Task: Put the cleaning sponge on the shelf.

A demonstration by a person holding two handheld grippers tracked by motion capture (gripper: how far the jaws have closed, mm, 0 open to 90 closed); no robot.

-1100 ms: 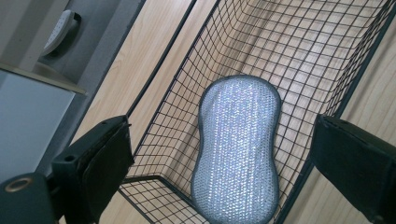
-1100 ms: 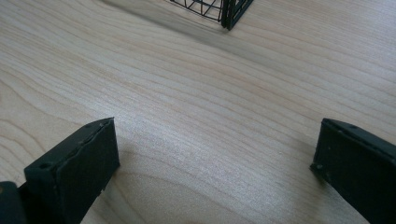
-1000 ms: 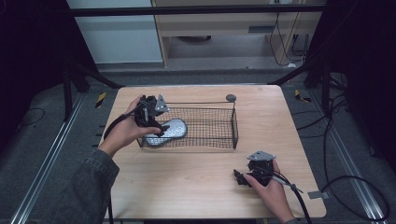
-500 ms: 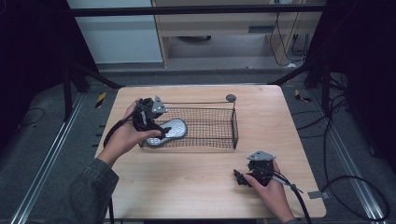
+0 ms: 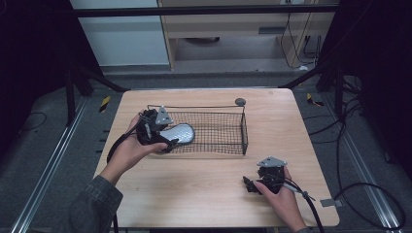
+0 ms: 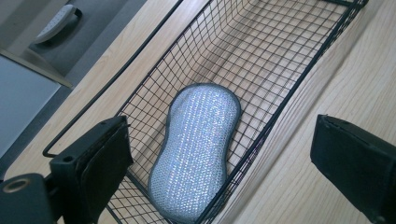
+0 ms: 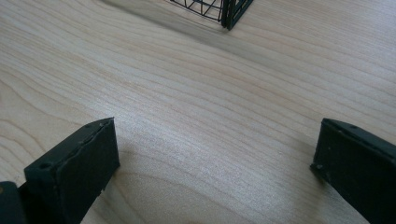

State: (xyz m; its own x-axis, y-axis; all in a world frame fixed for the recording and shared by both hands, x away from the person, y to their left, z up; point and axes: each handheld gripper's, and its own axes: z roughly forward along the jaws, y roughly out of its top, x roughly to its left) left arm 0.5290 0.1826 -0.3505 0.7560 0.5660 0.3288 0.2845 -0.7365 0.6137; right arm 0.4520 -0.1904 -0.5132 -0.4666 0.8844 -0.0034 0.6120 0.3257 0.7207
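Silver scrubbing pad (image 6: 196,149) lying flat at the near end of the wire basket (image 5: 233,143), released. Left hand-held gripper (image 5: 165,141) now drawn back from the basket's end, jaws spread, empty. Right hand-held gripper (image 5: 252,185) resting on the bench (image 5: 204,194), spread too. Placing looks finished.

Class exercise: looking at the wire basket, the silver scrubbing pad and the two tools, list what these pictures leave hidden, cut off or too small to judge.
- Scrubbing pad, left gripper view: near end cut off by the bottom edge.
- Scrubbing pad, high view: partly hidden behind the left tool.
- Wire basket, right gripper view: just one corner, the rest cut off by the top edge.
- Small dark round thing, high view: too small to identify.
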